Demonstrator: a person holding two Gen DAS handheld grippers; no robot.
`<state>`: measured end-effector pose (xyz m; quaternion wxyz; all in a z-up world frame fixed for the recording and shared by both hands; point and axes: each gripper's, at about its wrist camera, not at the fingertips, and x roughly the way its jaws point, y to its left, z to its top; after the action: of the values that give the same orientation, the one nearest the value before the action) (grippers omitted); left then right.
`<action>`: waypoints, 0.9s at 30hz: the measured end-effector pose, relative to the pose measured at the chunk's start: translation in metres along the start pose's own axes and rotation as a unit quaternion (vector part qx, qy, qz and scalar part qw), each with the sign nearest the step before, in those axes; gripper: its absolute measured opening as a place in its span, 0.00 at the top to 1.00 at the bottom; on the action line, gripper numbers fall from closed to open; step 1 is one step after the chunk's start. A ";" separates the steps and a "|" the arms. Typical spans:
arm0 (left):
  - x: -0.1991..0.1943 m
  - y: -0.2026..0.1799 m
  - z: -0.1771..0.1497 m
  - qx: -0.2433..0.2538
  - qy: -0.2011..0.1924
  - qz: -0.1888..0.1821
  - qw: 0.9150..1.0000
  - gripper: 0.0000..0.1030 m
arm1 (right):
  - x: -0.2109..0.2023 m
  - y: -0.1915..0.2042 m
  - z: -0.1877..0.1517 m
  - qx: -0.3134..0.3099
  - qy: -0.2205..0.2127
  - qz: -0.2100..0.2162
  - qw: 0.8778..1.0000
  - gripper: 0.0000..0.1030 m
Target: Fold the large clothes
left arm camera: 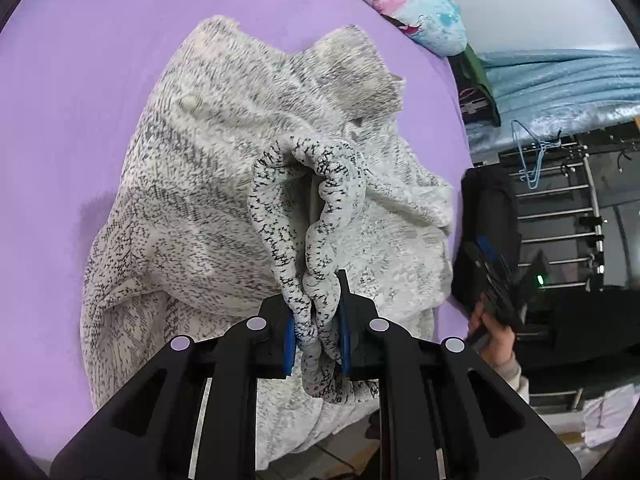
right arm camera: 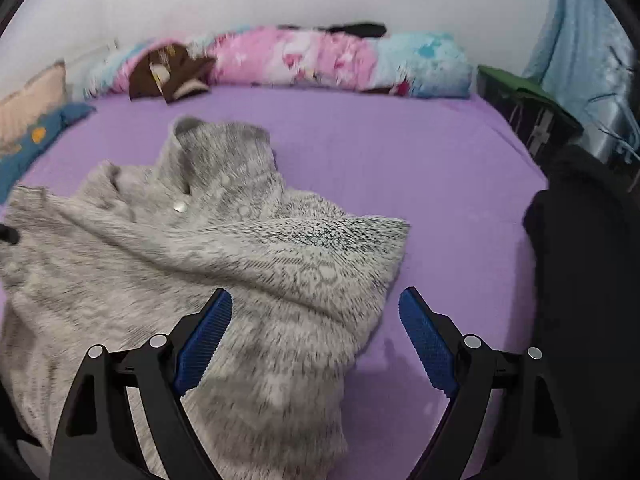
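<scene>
A grey-and-white knitted sweater [left arm camera: 200, 160] lies crumpled on the purple bed sheet [left arm camera: 80, 60]. My left gripper [left arm camera: 316, 320] is shut on a bunched, rolled edge of the knit, which rises in a loop from the blue pads [left arm camera: 289, 344]. In the right wrist view the sweater [right arm camera: 160, 260] spreads from the left to the middle of the sheet [right arm camera: 400, 152], with its collar and a button toward the far side. My right gripper [right arm camera: 316, 296] hangs open just above the sweater's near right part, and nothing touches its blue pads [right arm camera: 428, 340].
Pink-and-blue bedding [right arm camera: 320, 60] lies along the wall at the bed's far end. A black crate with a green top [right arm camera: 524, 108] and a light blue blanket [left arm camera: 560, 76] stand past the right edge. A metal rack [left arm camera: 560, 216], a blue hanger [left arm camera: 532, 152] and a hand [left arm camera: 496, 344] are beside the bed.
</scene>
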<state>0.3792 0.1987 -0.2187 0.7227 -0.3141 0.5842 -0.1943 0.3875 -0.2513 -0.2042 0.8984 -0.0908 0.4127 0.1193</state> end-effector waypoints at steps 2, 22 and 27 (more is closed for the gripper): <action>0.003 0.010 0.002 -0.002 0.003 -0.004 1.000 0.84 | 0.020 0.003 0.005 -0.005 0.011 -0.004 1.000 0.18; 0.053 0.058 0.016 0.042 0.019 0.098 0.994 0.68 | 0.123 0.019 0.016 -0.045 0.099 -0.043 0.993 0.07; 0.043 0.044 0.013 0.057 0.013 0.132 0.990 0.38 | 0.108 0.016 0.021 -0.039 0.093 -0.037 0.994 0.07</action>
<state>0.3980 0.2062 -0.2781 0.7507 -0.1905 0.6182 -0.1344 0.4662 -0.2156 -0.2739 0.8558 -0.1520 0.4857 0.0930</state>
